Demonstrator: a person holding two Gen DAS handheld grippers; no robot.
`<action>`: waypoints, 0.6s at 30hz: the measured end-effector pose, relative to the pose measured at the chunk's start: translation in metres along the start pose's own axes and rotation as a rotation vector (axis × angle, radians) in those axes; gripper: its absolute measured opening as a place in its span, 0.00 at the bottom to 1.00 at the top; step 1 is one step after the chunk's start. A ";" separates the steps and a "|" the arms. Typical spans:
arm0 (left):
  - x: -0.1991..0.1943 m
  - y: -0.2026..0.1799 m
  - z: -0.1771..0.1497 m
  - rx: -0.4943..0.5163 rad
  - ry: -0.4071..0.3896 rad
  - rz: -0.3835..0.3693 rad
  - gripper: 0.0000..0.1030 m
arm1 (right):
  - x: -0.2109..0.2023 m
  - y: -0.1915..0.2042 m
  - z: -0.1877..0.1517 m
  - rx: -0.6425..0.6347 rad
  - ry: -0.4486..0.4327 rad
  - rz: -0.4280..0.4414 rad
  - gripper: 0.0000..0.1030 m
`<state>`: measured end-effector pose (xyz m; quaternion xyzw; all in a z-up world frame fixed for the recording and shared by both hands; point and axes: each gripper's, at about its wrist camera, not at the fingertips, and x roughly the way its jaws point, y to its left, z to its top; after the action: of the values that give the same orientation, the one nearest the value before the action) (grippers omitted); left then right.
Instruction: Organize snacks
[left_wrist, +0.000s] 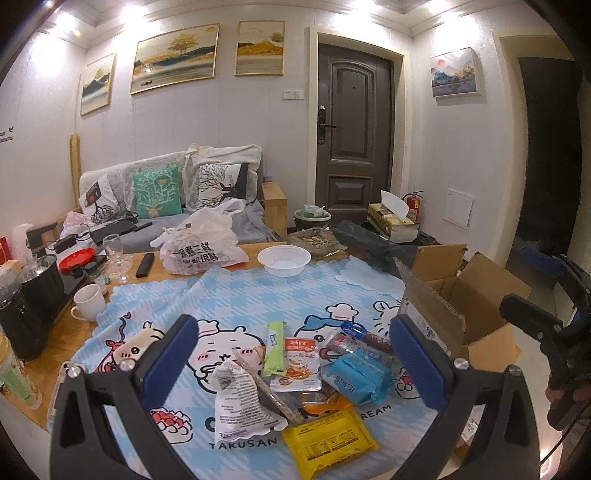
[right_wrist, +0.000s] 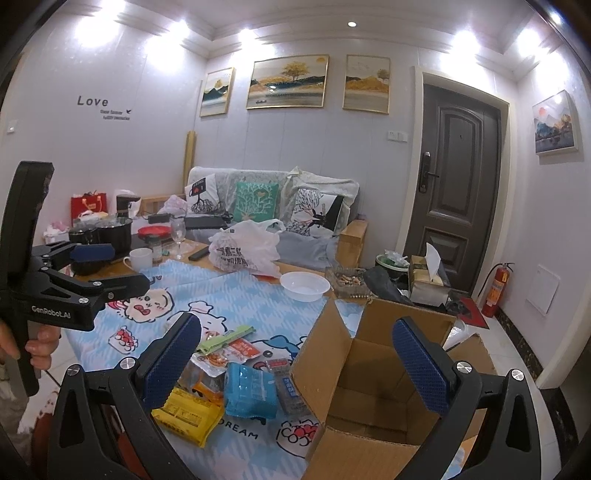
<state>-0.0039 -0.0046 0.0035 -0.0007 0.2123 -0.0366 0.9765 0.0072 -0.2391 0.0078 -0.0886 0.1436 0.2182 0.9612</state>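
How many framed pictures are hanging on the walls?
4. Three hang in a row above the sofa: left, middle, right. The fourth hangs right of the door.

tablecloth (left_wrist: 258, 295): pale blue-and-white check, cartoon figures | yellow packet (left_wrist: 328, 441): black print | blue packet (left_wrist: 356, 376): plain light blue | green stick packet (left_wrist: 275, 349): lime green | cardboard box (right_wrist: 369, 373): plain brown | bowl (left_wrist: 283, 259): white | mug (left_wrist: 88, 302): white | gripper pads (left_wrist: 168, 356): dark blue, textured
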 end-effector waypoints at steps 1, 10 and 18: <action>0.000 0.000 0.000 -0.001 0.000 0.000 0.99 | 0.000 0.000 0.000 0.000 0.001 -0.001 1.00; 0.000 -0.001 0.000 -0.002 0.000 -0.001 0.99 | -0.001 -0.001 -0.002 0.005 0.003 0.001 1.00; 0.000 -0.001 -0.001 -0.002 -0.001 -0.001 0.99 | -0.002 -0.001 -0.002 0.004 0.003 0.000 1.00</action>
<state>-0.0045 -0.0056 0.0029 -0.0017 0.2120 -0.0370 0.9766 0.0057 -0.2415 0.0069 -0.0872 0.1455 0.2178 0.9611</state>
